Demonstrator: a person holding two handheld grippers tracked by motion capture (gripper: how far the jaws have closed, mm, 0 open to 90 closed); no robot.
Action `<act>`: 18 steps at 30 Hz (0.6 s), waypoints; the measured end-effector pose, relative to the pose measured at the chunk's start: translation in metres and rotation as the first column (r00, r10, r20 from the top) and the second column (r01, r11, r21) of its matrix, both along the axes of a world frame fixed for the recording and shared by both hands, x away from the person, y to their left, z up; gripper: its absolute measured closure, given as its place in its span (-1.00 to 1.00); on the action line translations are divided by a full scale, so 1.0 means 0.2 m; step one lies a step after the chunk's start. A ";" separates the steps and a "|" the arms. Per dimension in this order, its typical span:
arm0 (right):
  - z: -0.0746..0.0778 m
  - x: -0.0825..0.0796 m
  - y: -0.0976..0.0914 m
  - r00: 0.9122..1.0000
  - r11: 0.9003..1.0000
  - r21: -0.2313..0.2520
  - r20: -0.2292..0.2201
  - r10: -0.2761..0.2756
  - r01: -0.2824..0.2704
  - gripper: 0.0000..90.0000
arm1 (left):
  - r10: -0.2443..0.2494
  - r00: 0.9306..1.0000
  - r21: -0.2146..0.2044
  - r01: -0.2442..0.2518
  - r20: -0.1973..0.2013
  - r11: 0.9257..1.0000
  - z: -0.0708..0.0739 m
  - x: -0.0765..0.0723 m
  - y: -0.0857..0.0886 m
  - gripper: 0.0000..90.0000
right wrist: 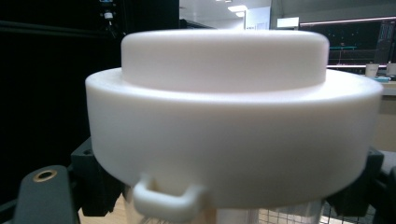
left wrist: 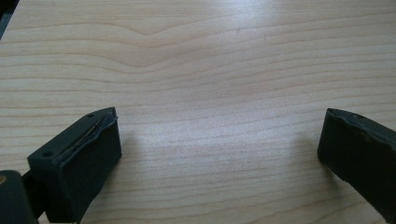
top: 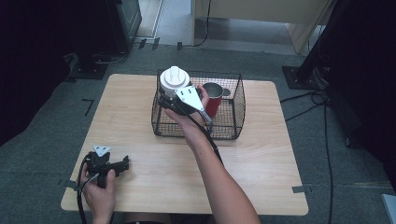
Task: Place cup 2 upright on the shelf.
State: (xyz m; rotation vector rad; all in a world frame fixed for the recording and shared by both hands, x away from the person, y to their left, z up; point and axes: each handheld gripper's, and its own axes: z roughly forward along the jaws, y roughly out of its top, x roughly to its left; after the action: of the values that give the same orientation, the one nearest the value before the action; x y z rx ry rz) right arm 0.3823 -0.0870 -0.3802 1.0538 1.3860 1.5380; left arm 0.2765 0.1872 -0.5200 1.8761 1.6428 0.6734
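A jar with a broad white lid [top: 174,79] hangs above the near-left corner of a black wire basket [top: 231,127]. My right gripper [top: 167,99] is shut on it just under the lid. In the right gripper view the white lid [right wrist: 229,121] looms close, with a small loop tab on its lower edge and the clear jar body below, a black jaw on each side. A red cup [top: 214,101] with a metal rim stands inside the basket, beside the hand. My left gripper [top: 123,163] lies low at the table's near-left, open, with bare wood between its pads [left wrist: 84,158].
The light wooden table [top: 261,158] has the basket at its far middle. Cables run over the grey floor at the right [top: 308,100]. Dark equipment stands beyond the table's far-left corner [top: 93,42].
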 end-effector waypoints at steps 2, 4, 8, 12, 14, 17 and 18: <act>-0.01 0.02 0.01 1.000 1.000 -0.002 -0.003 -0.003 0.003 -0.65 | 0.002 1.000 -0.001 -0.002 0.002 1.000 0.00 0.00 0.00 -1.00; -0.03 0.04 0.01 1.000 1.000 -0.006 -0.006 -0.002 0.002 -0.65 | 0.000 1.000 0.001 0.000 0.001 1.000 0.00 0.00 0.00 -1.00; -0.04 0.06 0.01 1.000 1.000 -0.007 -0.013 -0.009 0.009 -0.65 | 0.001 1.000 0.000 -0.001 0.002 1.000 0.00 0.00 0.00 -1.00; -0.07 0.10 0.01 1.000 1.000 -0.013 -0.022 -0.017 0.017 -0.65 | 0.000 1.000 0.000 0.000 0.000 1.000 0.00 0.00 0.00 -1.00; -0.10 0.12 0.01 0.999 1.000 -0.015 -0.034 -0.018 0.017 -0.65 | 0.000 1.000 0.000 0.000 0.000 1.000 0.00 0.00 0.00 -1.00; -0.11 0.13 0.01 0.999 1.000 0.004 -0.046 -0.015 0.015 -0.65 | 0.000 1.000 0.000 0.000 0.000 1.000 0.00 0.00 0.00 -1.00; -0.11 0.14 0.01 0.999 1.000 0.016 -0.050 -0.011 0.011 -0.65 | 0.000 1.000 0.000 0.000 0.000 1.000 0.00 0.00 0.00 -1.00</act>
State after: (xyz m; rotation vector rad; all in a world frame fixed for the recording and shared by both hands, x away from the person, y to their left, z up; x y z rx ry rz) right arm 0.4093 -0.0857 -0.4030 1.1143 1.4012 1.5268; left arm 0.2765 0.1871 -0.5200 1.8760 1.6432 0.6728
